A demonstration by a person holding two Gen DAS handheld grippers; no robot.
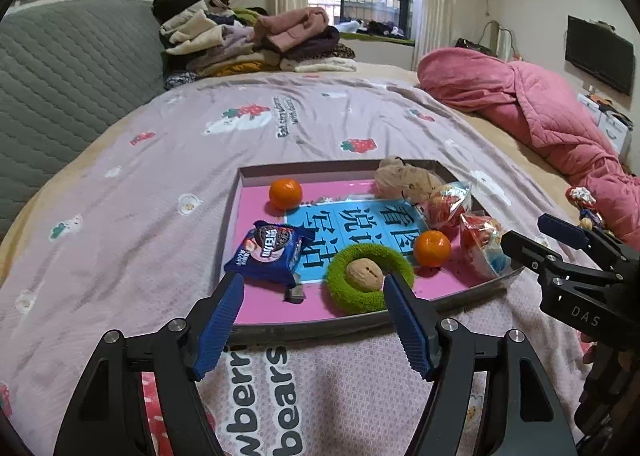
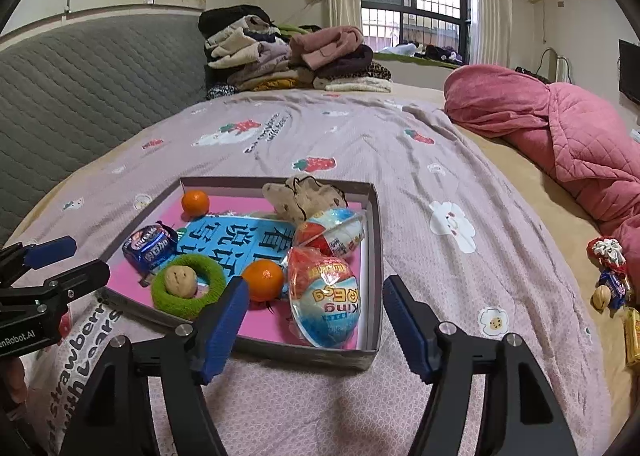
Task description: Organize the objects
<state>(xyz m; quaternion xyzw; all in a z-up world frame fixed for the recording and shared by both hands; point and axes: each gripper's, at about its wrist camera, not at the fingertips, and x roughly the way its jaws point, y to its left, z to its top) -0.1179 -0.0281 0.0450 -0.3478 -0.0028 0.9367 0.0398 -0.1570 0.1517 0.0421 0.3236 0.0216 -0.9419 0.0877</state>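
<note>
A shallow box (image 1: 308, 330) (image 2: 372, 240) with a pink floor lies on the bed. In it are two oranges (image 1: 285, 194) (image 1: 431, 248), a blue cookie pack (image 1: 269, 252), a green ring (image 1: 370, 296) with a walnut (image 1: 364, 274) inside, two toy egg packs (image 2: 325, 302) (image 2: 334, 234) and a beige sock bundle (image 2: 304, 196). My left gripper (image 1: 314, 288) is open and empty at the box's near edge. My right gripper (image 2: 314, 290) is open and empty over the box's near right corner.
Loose items lie on the bed at the right: a red-and-white sweet (image 2: 607, 252), a blue wrapped sweet (image 2: 614, 284), a walnut (image 2: 601, 298) and a yellow pack (image 2: 633, 336). A pink quilt (image 2: 560, 128) lies behind them. Folded clothes (image 2: 288, 56) are stacked at the headboard.
</note>
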